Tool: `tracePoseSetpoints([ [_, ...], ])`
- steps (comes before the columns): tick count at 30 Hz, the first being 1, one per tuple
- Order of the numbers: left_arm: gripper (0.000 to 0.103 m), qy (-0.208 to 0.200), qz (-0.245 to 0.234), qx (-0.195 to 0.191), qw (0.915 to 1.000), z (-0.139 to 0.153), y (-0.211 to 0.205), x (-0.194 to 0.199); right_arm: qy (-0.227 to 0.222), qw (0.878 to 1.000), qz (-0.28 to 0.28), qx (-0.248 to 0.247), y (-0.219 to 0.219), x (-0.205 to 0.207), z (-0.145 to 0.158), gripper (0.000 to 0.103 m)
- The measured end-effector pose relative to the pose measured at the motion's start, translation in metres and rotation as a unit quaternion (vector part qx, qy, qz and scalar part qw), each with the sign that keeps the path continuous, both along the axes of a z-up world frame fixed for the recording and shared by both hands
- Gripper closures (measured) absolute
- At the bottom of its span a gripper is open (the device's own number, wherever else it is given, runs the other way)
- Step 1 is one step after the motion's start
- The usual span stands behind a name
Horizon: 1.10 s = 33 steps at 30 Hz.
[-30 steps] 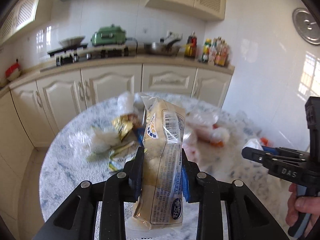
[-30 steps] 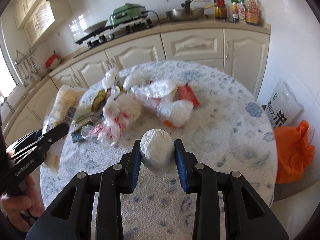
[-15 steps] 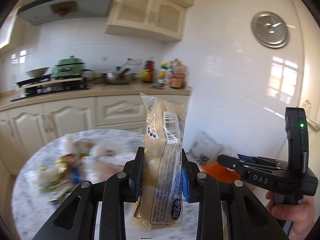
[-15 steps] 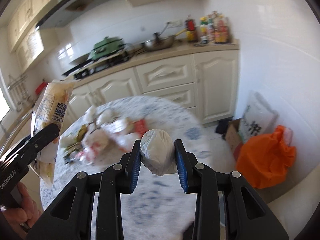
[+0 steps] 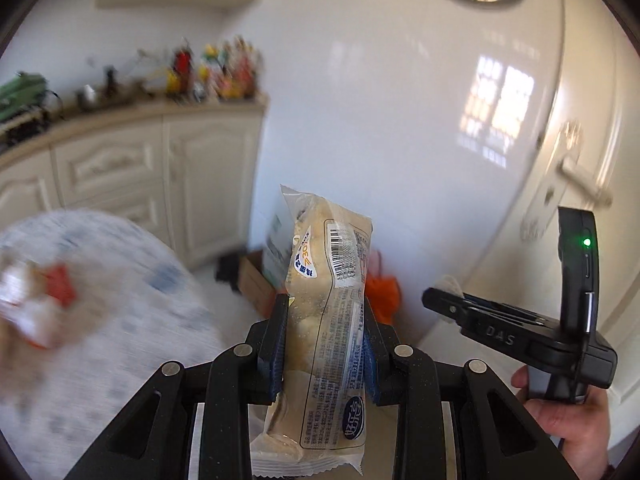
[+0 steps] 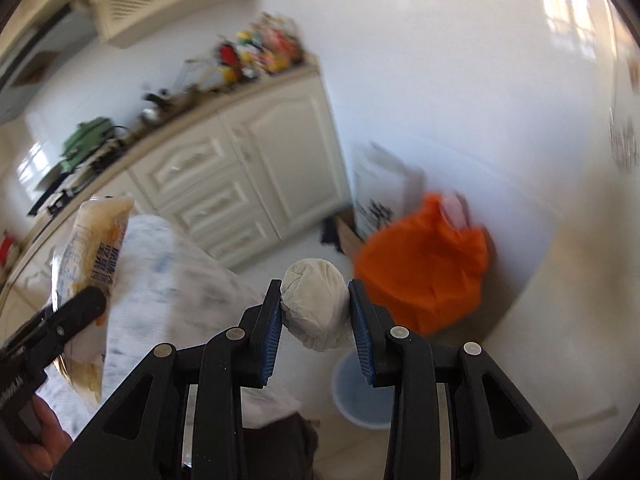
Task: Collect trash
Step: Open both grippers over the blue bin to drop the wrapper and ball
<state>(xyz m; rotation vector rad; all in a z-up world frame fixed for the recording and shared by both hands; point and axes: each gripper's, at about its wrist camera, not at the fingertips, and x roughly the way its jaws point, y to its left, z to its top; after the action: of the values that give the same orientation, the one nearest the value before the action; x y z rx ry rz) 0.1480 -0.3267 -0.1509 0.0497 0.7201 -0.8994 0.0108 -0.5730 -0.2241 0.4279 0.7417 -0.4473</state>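
The right gripper (image 6: pixel 316 312) has its jaws clamped on a white wad of crumpled paper (image 6: pixel 314 304). A pale blue bin (image 6: pixel 360 392) stands on the floor directly below and just beyond those jaws, partly hidden by them; the orange bag (image 6: pixel 424 272) sits behind the bin against the wall. Judgement: the coming move depends on this vertical relation, since the wad must be carried slightly forward and lowered over the bin's mouth before release. The right gripper is the nearer of the two to the bin.

The left gripper (image 5: pixel 324 344) has its jaws clamped on a clear food packet (image 5: pixel 332 320), long axis upright, held left of the bin and beside the bench (image 6: pixel 168 280). The bin is not visible in the left wrist view.

Compared with one second ago: both views then looked down on the bench and its litter; both have since swung away towards the wall. The bin has newly come into view. Both grips are unchanged.
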Motion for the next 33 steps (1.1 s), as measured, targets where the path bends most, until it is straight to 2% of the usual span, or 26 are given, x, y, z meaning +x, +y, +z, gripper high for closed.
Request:
tracePoseSetpoints([
  [4, 0.075, 0.046, -0.026, 0.050, 0.9974, -0.053, -0.050, 0.020, 0.032, 0.998, -0.025, 0.047, -0.039, -0.003, -0.059, 0.070],
  [8, 0.075, 0.092, -0.039, 0.093, 0.9907, -0.106, -0.093, 0.046, 0.056, 0.994, -0.035, 0.091, -0.065, 0.002, -0.110, 0.070],
  [14, 0.073, 0.141, -0.049, 0.149, 0.9776, -0.168, -0.155, 0.085, 0.076, 0.987, -0.052, 0.133, -0.089, 0.014, -0.155, 0.067],
  [16, 0.060, 0.138, -0.049, 0.166, 0.9752, -0.179, -0.171, 0.088, 0.084, 0.984, -0.056, 0.144, -0.095, 0.016, -0.167, 0.067],
  [17, 0.044, 0.132, -0.046, 0.173, 0.9749, -0.183, -0.181, 0.088, 0.085, 0.983, -0.063, 0.148, -0.098, 0.015, -0.170, 0.062],
  [18, 0.027, 0.125, -0.042, 0.178, 0.9751, -0.183, -0.186, 0.088, 0.084, 0.982, -0.069, 0.152, -0.100, 0.015, -0.172, 0.052],
  [19, 0.021, 0.115, -0.036, 0.183, 0.9758, -0.183, -0.184, 0.087, 0.082, 0.982, -0.073, 0.153, -0.102, 0.012, -0.173, 0.046],
  [20, 0.016, 0.103, -0.030, 0.184, 0.9770, -0.178, -0.186, 0.081, 0.080, 0.982, -0.081, 0.151, -0.103, 0.008, -0.173, 0.033],
  [21, 0.014, 0.096, -0.026, 0.186, 0.9776, -0.174, -0.189, 0.076, 0.079, 0.982, -0.086, 0.150, -0.104, 0.006, -0.172, 0.022],
  [26, 0.010, 0.073, -0.007, 0.191, 0.9788, -0.154, -0.206, 0.039, 0.076, 0.981, -0.098, 0.147, -0.104, -0.006, -0.162, 0.000],
  [27, 0.007, 0.067, -0.002, 0.190, 0.9794, -0.148, -0.205, 0.034, 0.074, 0.982, -0.099, 0.144, -0.102, -0.008, -0.157, 0.000],
  [33, 0.003, 0.032, 0.018, 0.169, 0.9849, -0.093, -0.163, -0.005, 0.050, 0.984, -0.101, 0.137, -0.090, -0.016, -0.128, 0.000],
])
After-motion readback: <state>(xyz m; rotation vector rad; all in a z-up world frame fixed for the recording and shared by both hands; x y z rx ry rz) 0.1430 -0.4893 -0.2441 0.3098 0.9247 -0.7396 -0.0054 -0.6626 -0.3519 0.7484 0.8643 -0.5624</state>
